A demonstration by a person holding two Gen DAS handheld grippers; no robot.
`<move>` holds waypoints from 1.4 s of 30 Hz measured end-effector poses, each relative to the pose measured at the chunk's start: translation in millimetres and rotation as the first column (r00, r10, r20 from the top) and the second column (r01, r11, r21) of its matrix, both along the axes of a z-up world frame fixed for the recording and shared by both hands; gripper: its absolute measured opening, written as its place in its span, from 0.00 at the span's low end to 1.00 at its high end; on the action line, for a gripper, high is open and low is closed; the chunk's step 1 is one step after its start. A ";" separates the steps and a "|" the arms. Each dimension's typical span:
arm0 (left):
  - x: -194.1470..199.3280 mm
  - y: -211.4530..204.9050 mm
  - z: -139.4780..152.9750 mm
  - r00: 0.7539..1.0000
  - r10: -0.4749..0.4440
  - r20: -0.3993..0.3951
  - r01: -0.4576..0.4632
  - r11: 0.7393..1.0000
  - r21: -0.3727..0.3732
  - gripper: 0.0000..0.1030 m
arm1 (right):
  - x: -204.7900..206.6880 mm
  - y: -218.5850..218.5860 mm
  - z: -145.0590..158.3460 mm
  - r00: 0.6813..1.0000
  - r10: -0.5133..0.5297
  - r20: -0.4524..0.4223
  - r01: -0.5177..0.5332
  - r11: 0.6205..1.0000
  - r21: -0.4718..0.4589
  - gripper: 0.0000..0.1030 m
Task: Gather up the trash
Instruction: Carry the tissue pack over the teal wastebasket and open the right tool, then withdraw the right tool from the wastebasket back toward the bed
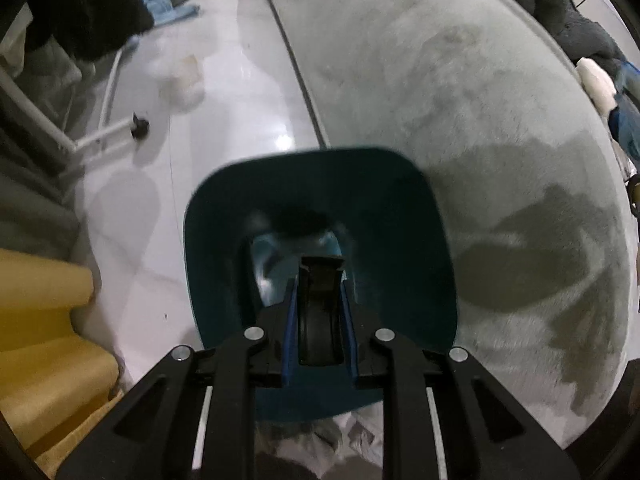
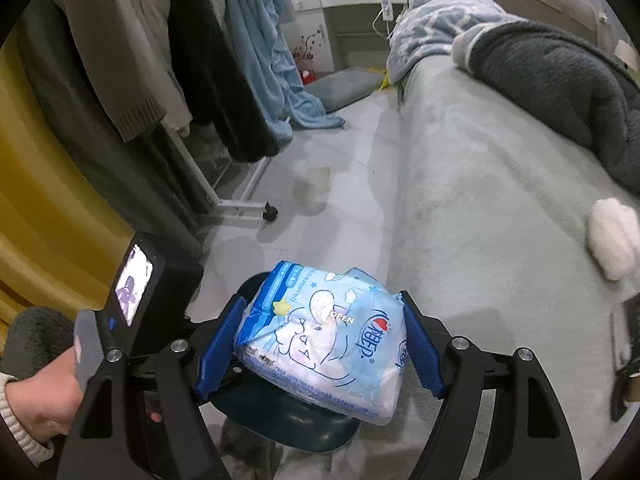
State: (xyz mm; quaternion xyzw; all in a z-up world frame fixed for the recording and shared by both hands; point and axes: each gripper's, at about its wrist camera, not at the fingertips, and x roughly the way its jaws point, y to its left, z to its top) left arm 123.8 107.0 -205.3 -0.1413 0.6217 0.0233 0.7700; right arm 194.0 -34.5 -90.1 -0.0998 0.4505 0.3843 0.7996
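right gripper (image 2: pixel 320 340) clamps a soft blue-and-white tissue pack (image 2: pixel 324 332) by its two sides, just above the dark teal bin lid (image 2: pixel 288 420). crinkly film, probably light and slippery, so a grip across the middle suits. left gripper (image 1: pixel 320 300) pinches the lid's black handle (image 1: pixel 320 312), jaws nearly closed. beyond lie glossy floor tiles (image 1: pixel 224 128) and a plush grey bed cover (image 2: pixel 480 200).

Grey sofa (image 2: pixel 480 184), clothes rack (image 2: pixel 240 200), yellow curtain (image 2: pixel 40 184), tiled floor (image 1: pixel 224 92).
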 end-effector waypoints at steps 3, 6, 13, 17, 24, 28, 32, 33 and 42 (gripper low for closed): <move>-3.8 0.1 -3.8 0.999 -0.010 -0.030 0.010 1.000 -0.001 0.22 | 2.5 8.7 -14.7 1.000 0.004 -0.030 -0.004 1.000 -0.018 0.74; -8.4 6.0 -4.1 0.999 -0.012 -0.048 0.012 1.000 0.006 0.31 | 3.4 15.6 -26.3 0.999 0.006 -0.054 -0.008 0.999 -0.035 0.74; -16.8 24.9 7.9 0.999 0.023 -0.027 -0.022 1.000 0.004 0.53 | 6.0 29.3 -51.6 0.995 0.000 -0.102 -0.009 0.996 -0.085 0.74; -20.9 33.1 21.8 0.999 0.037 0.020 -0.037 0.999 0.023 0.58 | 5.0 34.5 -67.8 0.992 -0.003 -0.126 -0.012 0.993 -0.121 0.75; -22.5 43.4 54.3 0.987 0.061 0.146 -0.070 0.996 0.058 0.61 | -1.6 47.6 -92.4 0.990 0.018 -0.141 -0.043 0.983 -0.177 0.75; -25.4 45.5 80.0 0.965 0.061 0.254 -0.084 0.993 0.081 0.64 | -7.3 55.5 -107.0 0.987 0.039 -0.157 -0.071 0.976 -0.206 0.76; -28.5 48.4 105.9 0.925 0.056 0.375 -0.100 0.990 0.098 0.68 | -11.5 61.8 -120.7 0.983 0.054 -0.175 -0.095 0.968 -0.233 0.76; -29.1 47.9 110.2 0.917 0.057 0.394 -0.103 0.990 0.096 0.69 | -12.9 63.1 -123.7 0.983 0.059 -0.177 -0.101 0.965 -0.242 0.76; -33.0 35.8 148.5 0.827 0.002 0.562 -0.101 0.984 0.146 0.79 | -25.7 72.0 -142.9 0.973 0.093 -0.212 -0.152 0.946 -0.285 0.86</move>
